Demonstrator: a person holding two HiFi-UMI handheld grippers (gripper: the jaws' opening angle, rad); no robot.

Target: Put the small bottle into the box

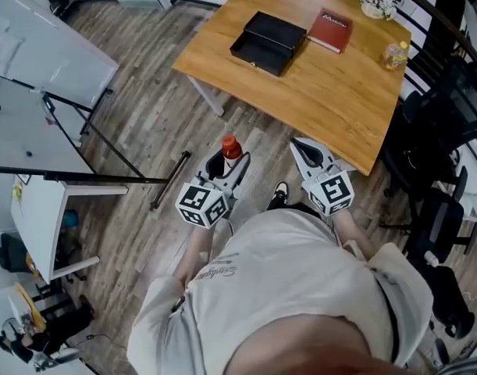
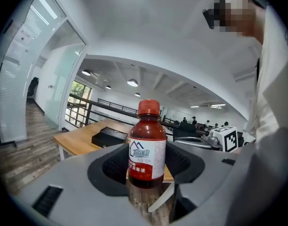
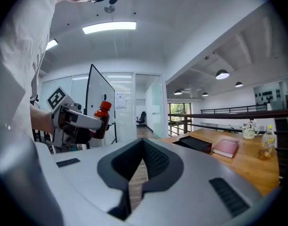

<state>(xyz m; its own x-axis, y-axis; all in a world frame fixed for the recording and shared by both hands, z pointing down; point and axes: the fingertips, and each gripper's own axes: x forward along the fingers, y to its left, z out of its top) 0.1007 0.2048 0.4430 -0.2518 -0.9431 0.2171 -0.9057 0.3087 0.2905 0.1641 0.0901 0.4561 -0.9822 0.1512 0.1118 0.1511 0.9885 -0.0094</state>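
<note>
Pinching the small bottle point(image 2: 147, 147) with the left claw point(image 1: 231, 162), jaws clamped on either side of its white and red label, red cap standing clear above the pads. Held upright, dark liquid showing through the glass, low over the wood floor point(image 1: 144, 116) and short of the table point(image 1: 332, 100). Looking past that claw: black box point(image 1: 268, 43) resting on the table, ahead and a touch to the right, well apart from the bottle.

Over to the right claw point(image 3: 143, 142): pressed together at the tips, gripping nothing, only floorboards showing through the thin wedge lower down. Parked just beside the left claw, nose toward the near table edge. From this side, catching the small bottle off to the left, well apart from the right jaws.

Ahead of the right claw, spotting a red book point(image 1: 329, 30) lying flat on the table, just right of the box and not touching it. Farther right again, near the table's far edge, a small yellowish bottle point(image 1: 394, 54) standing upright, well apart from both claws.
</note>
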